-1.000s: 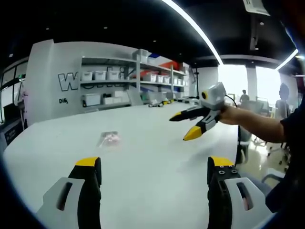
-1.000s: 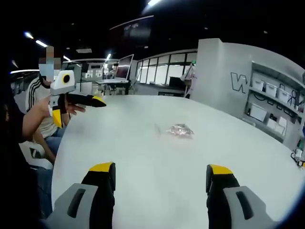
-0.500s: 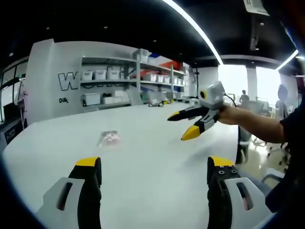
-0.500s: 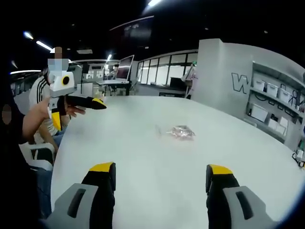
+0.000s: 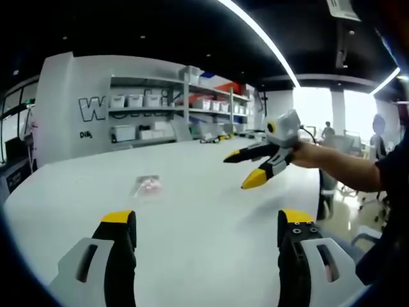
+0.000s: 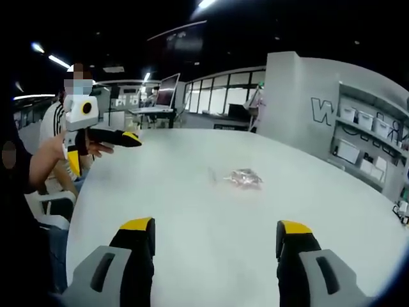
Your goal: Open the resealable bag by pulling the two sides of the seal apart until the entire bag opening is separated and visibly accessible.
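Observation:
A small clear resealable bag (image 5: 147,185) with pinkish contents lies flat on the white table (image 5: 211,198). My left gripper (image 5: 206,220) is open, well short of the bag, with nothing between its yellow-tipped jaws. The right gripper (image 5: 244,169) reaches in from the right, held above the table with its jaws apart. In the right gripper view the bag (image 6: 243,177) lies ahead near the middle of the table (image 6: 185,204). My right gripper (image 6: 215,225) is open and empty in front of it. The left gripper (image 6: 102,150) hovers at the left, also open.
Shelves with white bins (image 5: 160,102) line the wall behind the table. A seated person in a striped shirt (image 6: 54,128) and a white chair (image 6: 45,214) are past the table's left edge. A monitor (image 6: 167,86) stands beyond the far edge.
In the left gripper view the right gripper has drifted slightly left toward the bag. The bag has not moved and both grippers stay open.

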Demonstrator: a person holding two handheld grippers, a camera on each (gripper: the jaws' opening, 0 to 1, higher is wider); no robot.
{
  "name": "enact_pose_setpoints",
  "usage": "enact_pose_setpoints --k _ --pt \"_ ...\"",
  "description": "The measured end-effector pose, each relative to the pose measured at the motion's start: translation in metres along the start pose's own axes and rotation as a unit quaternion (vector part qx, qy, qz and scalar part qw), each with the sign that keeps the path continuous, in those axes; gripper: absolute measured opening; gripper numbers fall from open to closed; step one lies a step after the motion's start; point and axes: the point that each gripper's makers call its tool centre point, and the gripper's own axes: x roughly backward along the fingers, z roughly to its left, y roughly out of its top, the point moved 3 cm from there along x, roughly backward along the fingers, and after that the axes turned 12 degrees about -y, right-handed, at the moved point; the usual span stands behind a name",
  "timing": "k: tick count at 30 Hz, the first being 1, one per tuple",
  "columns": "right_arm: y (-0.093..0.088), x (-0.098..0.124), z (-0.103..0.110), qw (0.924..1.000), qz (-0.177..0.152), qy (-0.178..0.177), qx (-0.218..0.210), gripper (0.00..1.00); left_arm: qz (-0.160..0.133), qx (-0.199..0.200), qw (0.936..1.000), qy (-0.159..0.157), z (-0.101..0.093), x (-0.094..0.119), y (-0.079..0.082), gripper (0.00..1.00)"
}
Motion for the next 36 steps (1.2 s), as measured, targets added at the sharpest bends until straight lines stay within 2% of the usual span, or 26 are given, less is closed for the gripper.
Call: enact_pose_setpoints --k 25,36 --pt "0.004 -0.008 -0.01 1.0 0.0 0.0 0.001 0.77 -0.002 0.004 1.0 -0.001 0.0 -0.001 0.0 0.89" --pt "0.012 -0.013 -0.007 1.0 -0.005 0.004 0.006 0.77 -0.001 0.004 1.0 -0.001 0.002 -0.002 0.001 0.89"
